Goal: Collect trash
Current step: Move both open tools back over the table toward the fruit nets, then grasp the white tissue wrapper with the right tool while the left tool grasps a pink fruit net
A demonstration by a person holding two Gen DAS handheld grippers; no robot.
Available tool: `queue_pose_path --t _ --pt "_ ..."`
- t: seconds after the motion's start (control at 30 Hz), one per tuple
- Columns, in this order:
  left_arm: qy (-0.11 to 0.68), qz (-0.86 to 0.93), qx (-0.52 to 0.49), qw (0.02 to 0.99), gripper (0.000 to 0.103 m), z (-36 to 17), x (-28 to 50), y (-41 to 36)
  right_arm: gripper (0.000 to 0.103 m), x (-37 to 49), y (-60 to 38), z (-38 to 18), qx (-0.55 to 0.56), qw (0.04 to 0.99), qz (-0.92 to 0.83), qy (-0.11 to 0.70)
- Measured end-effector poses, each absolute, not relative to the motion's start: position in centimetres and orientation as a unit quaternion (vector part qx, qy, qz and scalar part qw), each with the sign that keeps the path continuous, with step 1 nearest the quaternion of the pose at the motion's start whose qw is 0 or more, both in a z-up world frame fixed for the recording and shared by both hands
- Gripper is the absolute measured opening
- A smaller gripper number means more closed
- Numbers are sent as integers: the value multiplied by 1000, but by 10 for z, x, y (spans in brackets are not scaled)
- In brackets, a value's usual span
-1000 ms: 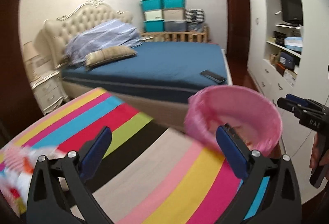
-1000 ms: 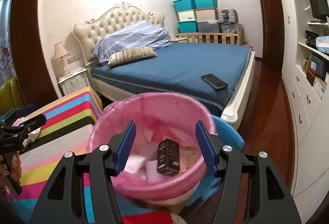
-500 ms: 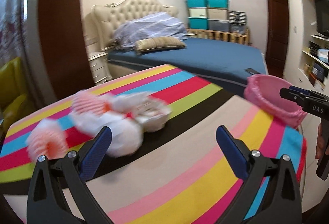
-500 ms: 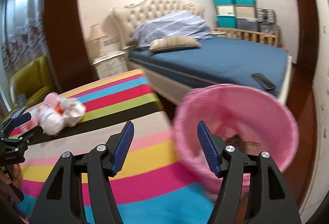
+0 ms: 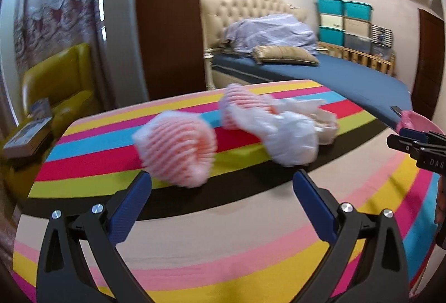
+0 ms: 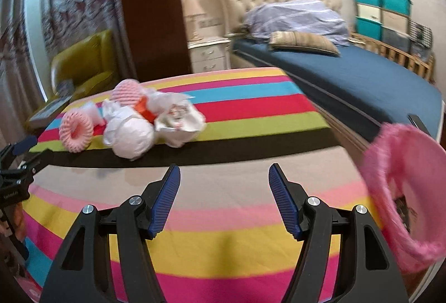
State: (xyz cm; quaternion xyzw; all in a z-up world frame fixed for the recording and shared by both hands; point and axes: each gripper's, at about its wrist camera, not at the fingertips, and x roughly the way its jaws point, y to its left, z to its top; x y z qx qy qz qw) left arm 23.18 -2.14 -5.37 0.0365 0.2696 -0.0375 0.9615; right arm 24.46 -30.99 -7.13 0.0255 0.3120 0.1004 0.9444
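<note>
I read the scene from the left side across to the right.

Left gripper (image 5: 221,186): I see its jaws spread wide, with nothing between them. The foam net (image 5: 177,148), a pink ribbed sleeve, lies dead ahead of the left gripper and slightly toward its left finger, just beyond the fingertips. It rests on the striped cloth (image 5: 251,241). I cannot tell whether the left fingertip touches it; the picture is smeared there.

Ahead and to the right of the left gripper lies the rest of the pile: a second net (image 5: 242,102), a white bag (image 5: 290,136) and a crumpled wrapper (image 5: 324,126), all touching or overlapping.

Right gripper (image 6: 224,180): its jaws are also wide and empty. From this tool the pile lies ahead and to the left, well apart from the fingertips. Here the foam net (image 6: 76,130) shows its open ring end, so its axis points roughly back toward the tools.

The pink bin (image 6: 404,197) stands at the right edge, just beside the right gripper and off the cloth.

Judgement: the left gripper is clearly nearer the foam net. I expect a short straight advance, then a close across the net's soft flanks. The bin lies to the far right of that tool, so the carry crosses in front of the right gripper.
</note>
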Motion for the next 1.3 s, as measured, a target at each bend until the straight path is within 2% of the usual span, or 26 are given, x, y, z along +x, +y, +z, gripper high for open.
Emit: queue_pose_path --t 0.67,0.87,0.93,1.0,1.1,1.3 --pt "287 14 26 958 98 -60 260 9 63 367 -266 -85 70 910 133 386" --pt "292 14 26 956 98 -60 267 10 70 377 -260 -92 92 900 152 398" --pt "296 15 29 955 98 -62 270 9 66 375 -256 -92 86 898 167 398" --pt "302 15 26 953 98 -64 271 8 41 368 -254 -88 85 900 179 388" --pt "303 17 23 953 98 -64 272 9 35 353 -251 -81 58 912 175 367" --pt "312 11 13 950 98 -67 270 7 34 309 -248 -67 -3 931 163 326"
